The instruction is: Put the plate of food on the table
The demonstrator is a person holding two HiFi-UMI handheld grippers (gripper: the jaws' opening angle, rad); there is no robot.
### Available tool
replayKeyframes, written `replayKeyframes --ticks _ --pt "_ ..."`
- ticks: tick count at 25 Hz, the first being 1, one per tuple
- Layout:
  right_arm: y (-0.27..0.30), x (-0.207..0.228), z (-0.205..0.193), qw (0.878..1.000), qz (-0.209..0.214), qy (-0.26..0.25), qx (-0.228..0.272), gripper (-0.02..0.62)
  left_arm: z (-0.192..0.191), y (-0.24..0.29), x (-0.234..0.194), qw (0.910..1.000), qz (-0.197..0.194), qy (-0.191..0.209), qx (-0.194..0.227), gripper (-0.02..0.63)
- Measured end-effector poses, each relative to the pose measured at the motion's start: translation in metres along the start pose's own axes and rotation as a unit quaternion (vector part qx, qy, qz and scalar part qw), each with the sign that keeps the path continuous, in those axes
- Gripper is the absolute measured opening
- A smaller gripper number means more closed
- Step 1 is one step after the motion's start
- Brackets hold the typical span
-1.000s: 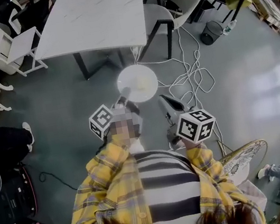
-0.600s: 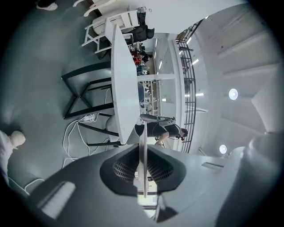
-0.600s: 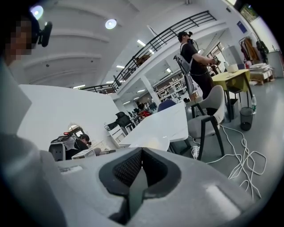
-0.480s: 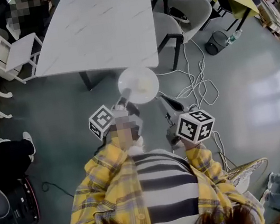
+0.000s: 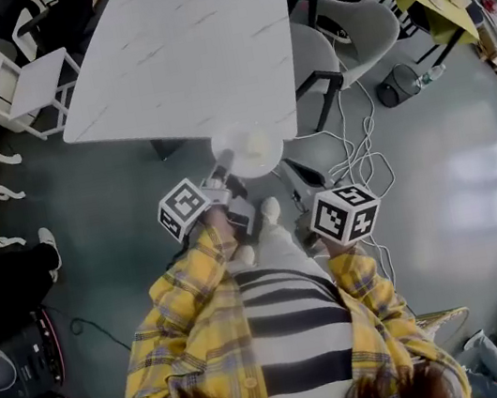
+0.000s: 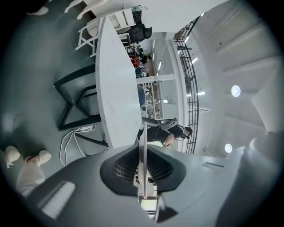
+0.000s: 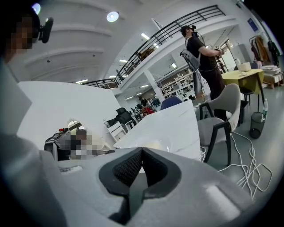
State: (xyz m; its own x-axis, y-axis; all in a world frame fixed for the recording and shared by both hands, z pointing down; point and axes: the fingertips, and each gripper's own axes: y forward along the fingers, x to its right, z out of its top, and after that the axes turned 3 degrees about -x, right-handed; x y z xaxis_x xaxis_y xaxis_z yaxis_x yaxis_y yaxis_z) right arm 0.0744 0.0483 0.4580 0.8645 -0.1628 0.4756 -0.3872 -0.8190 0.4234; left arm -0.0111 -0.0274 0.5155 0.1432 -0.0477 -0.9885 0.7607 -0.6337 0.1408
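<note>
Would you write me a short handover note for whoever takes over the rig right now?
Left tool: shut on the rim of the plate, carrying it with the food on it.
Right tool: shut, empty, beside the left one.
Plate: at the near edge of the white table, apparently not set down yet.
Done: plate picked up and at the table.
Left: move it over the tabletop, set it down, open the left tool.

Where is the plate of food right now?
Head view, centre: the plate is at the near edge of the white table, rim pinched by the left hand-held gripper.
</note>
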Motion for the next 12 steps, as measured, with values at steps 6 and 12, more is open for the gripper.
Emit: replayKeyframes --ticks 6,12 --pt "0.043 0.019 0.033 0.999 0.029 -0.016 -0.02 -0.003 0.029 0.041 0.002 0.9996 0.009 -0.002 0.028 0.031" --pt "0.078 0.05 0.081 0.997 0.056 -0.04 -0.038 -0.003 0.053 0.099 0.016 0.9984 0.008 -0.002 0.057 0.029"
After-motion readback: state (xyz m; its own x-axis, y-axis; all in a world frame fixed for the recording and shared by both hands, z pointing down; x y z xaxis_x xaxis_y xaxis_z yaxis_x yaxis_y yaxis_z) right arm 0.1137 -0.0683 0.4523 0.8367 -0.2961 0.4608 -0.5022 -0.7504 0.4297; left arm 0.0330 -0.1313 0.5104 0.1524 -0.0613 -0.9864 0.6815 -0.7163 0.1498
